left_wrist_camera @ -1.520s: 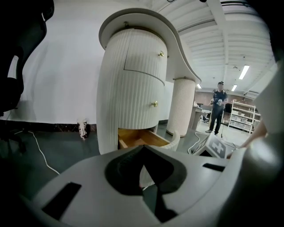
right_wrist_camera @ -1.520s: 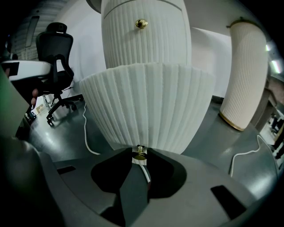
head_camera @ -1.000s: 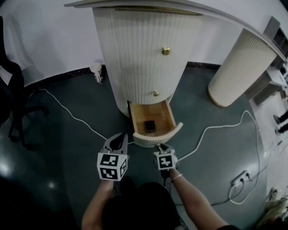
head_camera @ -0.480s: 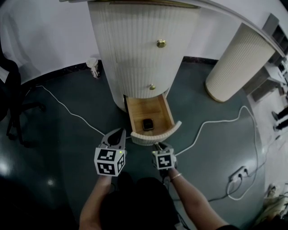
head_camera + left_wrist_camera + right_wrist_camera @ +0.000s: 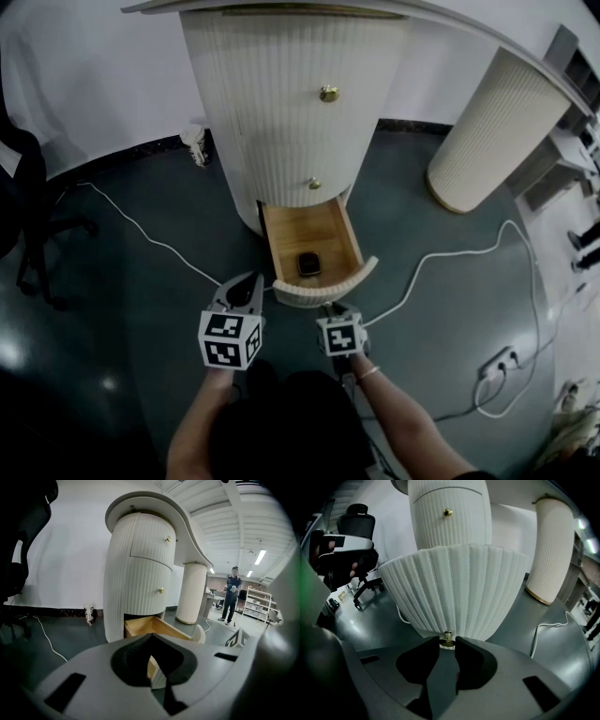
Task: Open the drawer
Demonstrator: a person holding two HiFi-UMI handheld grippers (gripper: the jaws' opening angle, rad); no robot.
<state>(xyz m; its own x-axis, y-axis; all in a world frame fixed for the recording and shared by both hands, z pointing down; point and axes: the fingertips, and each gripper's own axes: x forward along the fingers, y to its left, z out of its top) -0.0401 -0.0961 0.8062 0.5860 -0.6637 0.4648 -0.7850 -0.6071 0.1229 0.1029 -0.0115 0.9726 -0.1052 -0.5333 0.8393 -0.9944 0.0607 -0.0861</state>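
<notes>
The white ribbed cabinet (image 5: 281, 103) has its bottom drawer (image 5: 323, 286) pulled out, so the wooden inside shows. A small dark object (image 5: 308, 263) lies in the drawer. My right gripper (image 5: 333, 307) is at the curved drawer front (image 5: 454, 588), shut on the drawer's brass knob (image 5: 447, 640), with a pad on each side of it. My left gripper (image 5: 248, 283) hovers left of the drawer front, apart from it. Its tips (image 5: 151, 637) meet with nothing between them.
Two higher drawers, each with a brass knob (image 5: 328, 94) (image 5: 314, 184), stay closed. White cables (image 5: 441, 262) cross the dark floor on both sides. A ribbed column (image 5: 487, 131) stands right, an office chair (image 5: 28, 206) left, a can (image 5: 195, 143) by the wall. A person (image 5: 231, 592) stands far off.
My right gripper has drawn back toward me with the knob, and the drawer has slid a little farther out. The left gripper has stayed about where it was.
</notes>
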